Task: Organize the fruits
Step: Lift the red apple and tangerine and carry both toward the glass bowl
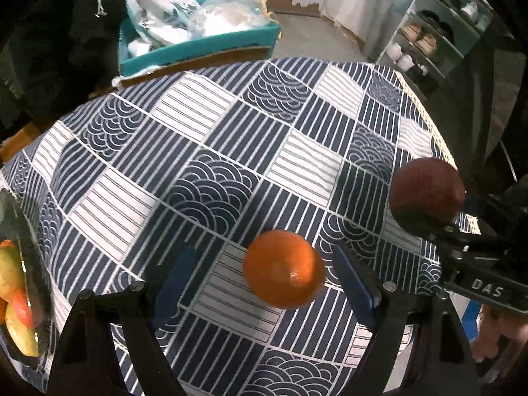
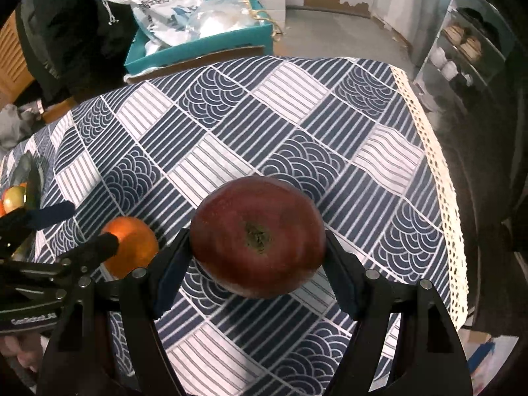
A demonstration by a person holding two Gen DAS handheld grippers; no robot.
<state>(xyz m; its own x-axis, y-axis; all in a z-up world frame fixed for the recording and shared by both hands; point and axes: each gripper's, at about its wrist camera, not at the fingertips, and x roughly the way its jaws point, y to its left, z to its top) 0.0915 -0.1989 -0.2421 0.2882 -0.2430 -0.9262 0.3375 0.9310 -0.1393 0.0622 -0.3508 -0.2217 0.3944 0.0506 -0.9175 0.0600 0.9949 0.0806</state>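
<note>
R gripper (image 2: 257,257) has the dark red apple (image 2: 258,236) pinched between its blue-padded fingers (image 2: 171,274), one pad on each flank, stem end facing the cam. Grip across the widest part looks deliberate: a round, smooth fruit slips least when squeezed at its middle. The apple appears to be off the surface (image 2: 297,132), its shadow sitting separately on the cloth below.

L gripper (image 1: 264,283) is less clear-cut. The orange (image 1: 283,269) sits between its fingers (image 1: 173,283), close against the right-hand pad, but a visible gap shows on the left-hand side. In the R cam one finger tip touches the orange's side. So: fingers about mid-width, orange bracketed; can't tell if it's truly clamped or just straddled. Shadow under it suggests it may be lifted, not certain.

Both tools point steeply down and sit side by side, apple to the right of the orange, near the front-right part of the surface.

Further off, at far left, a dark tray (image 1: 31,283) holds yellow-green and orange-red fruit already, prob the collecting spot, which would explain why both fruits are being handled at once. Beyond the surface's back edge: a teal box (image 1: 198,46) full of plastic bags, and a shoe rack (image 1: 425,46) at right.
</note>
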